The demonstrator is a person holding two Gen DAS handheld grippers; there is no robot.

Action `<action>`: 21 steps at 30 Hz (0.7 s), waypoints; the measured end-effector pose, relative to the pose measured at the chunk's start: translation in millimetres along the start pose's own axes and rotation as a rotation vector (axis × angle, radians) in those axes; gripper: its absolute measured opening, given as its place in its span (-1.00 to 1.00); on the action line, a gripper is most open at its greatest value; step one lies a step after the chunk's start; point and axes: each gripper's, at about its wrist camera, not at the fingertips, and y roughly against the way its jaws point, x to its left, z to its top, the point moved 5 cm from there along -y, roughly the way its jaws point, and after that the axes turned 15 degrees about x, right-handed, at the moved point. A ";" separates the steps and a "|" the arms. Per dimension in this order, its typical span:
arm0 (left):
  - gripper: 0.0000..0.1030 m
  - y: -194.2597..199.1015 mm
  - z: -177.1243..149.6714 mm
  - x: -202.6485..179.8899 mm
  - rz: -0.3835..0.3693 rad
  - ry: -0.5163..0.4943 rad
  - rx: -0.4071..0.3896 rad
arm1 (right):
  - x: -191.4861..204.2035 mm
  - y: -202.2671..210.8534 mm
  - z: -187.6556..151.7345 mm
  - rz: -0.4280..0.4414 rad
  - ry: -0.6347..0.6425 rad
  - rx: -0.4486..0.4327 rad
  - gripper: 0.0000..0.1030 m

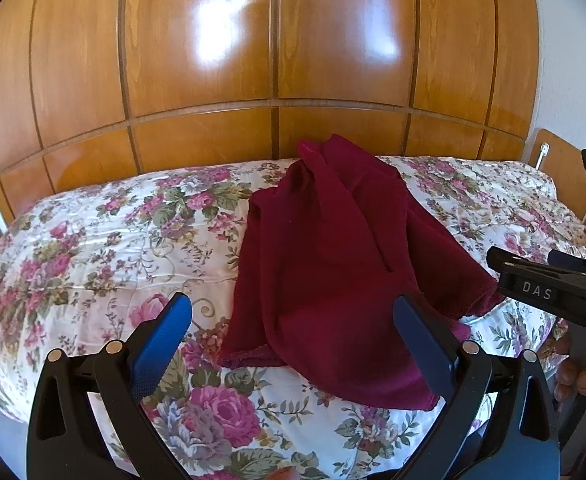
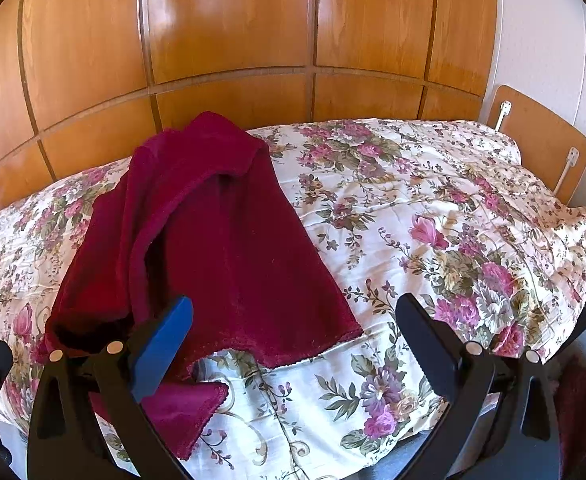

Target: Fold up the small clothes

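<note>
A glossy wooden wardrobe (image 1: 277, 40) is filling the background, and in front of it a bed is lying under a floral bedspread (image 1: 93, 232) that is serving as the folding surface.

The left gripper (image 1: 293, 340) is hovering with its jaws spread wide and holding nothing; its blue pads are framing the near end of a dark red garment (image 1: 325, 264), apparently a soft knit or fleece piece. The nearest corner of the cloth is lying between the fingers without touching either, so this gripper seems to be lining up for a pinch on that lower hem.

The right gripper (image 2: 293, 344) is likewise gaping and empty. Its left finger is standing over the garment's (image 2: 213, 240) near edge, while its right finger is hanging over bare bedspread (image 2: 433, 208), probably so that it can take the right-hand corner of the hem. In the left wrist view this gripper is showing at the right margin, just beside the cloth's right edge.

The garment is lying crumpled, running away from the near edge toward the wardrobe, its far end bunched up into a peak and a loose flap curling under close to the right gripper. Folding is not yet begun; it would first need spreading flat.
</note>
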 end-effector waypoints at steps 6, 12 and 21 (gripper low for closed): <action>0.94 0.5 -0.9 -0.7 -0.010 -0.004 0.004 | -1.2 0.6 -1.5 0.006 -0.011 0.003 0.97; 0.94 4.6 -2.6 -3.2 -0.005 -0.018 -0.009 | -0.9 2.9 -1.0 0.008 -0.010 0.002 0.97; 0.94 0.3 -4.1 -4.6 -0.020 -0.028 0.008 | 1.5 2.5 -1.0 0.011 0.002 0.002 0.97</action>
